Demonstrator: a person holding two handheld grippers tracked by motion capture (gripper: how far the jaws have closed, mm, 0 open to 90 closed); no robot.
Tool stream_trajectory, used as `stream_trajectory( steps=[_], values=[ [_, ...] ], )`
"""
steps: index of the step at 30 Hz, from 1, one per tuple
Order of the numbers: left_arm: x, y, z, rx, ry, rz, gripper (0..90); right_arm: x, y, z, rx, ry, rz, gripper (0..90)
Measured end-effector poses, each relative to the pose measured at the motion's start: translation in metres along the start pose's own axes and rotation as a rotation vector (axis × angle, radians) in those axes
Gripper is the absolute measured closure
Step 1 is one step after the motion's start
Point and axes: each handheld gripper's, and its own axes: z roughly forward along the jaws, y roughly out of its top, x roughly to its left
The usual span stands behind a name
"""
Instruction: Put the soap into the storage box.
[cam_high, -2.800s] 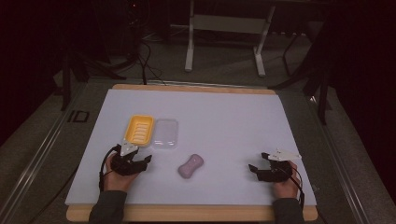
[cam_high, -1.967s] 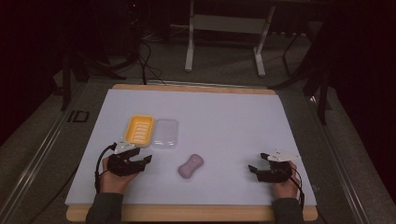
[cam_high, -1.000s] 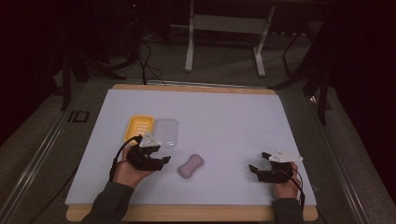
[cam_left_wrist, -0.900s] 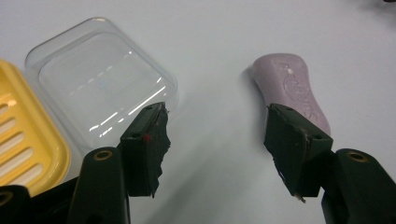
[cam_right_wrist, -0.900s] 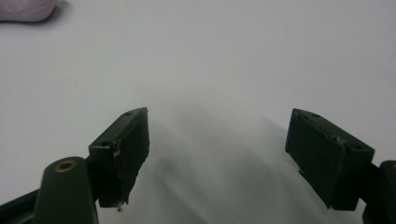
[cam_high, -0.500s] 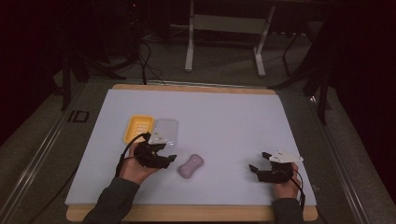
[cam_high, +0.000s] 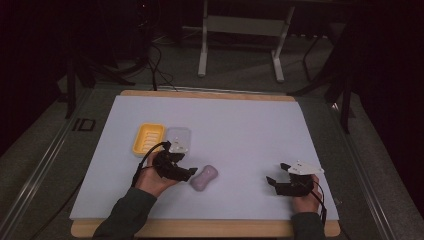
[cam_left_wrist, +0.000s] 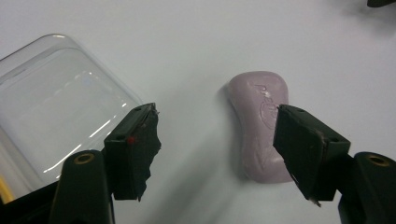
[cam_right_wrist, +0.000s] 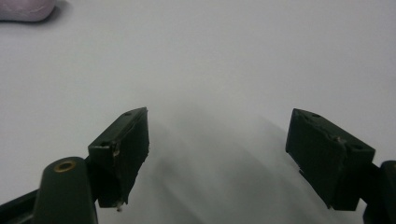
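Near the table's (cam_high: 250, 115) front-left, the left gripper (cam_high: 186, 174) has slid toward the pink soap (cam_high: 204, 177), its jaws just opening wide with nothing clamped; 1 jaw overlaps the bar, so a grasp looks imminent. Right gripper (cam_high: 272, 182) rests, wide, empty.

One pink soap bar (cam_high: 204, 178), one yellow soap dish (cam_high: 148, 139), one clear plastic lid (cam_high: 178, 137), two hand-held grippers, left gripper (cam_high: 186, 173), right gripper (cam_high: 272, 182), one white table mat (cam_high: 240, 125), one wooden table (cam_high: 200, 94)
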Motion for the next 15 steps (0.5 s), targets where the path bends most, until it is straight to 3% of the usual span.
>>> stream_trajectory(
  steps=[15],
  values=[
    [-0.012,0.008,0.012,0.024,-0.013,0.039,28.3,0.0,0.0,0.0,0.001,-0.004,-0.003,19.9]
  ],
)
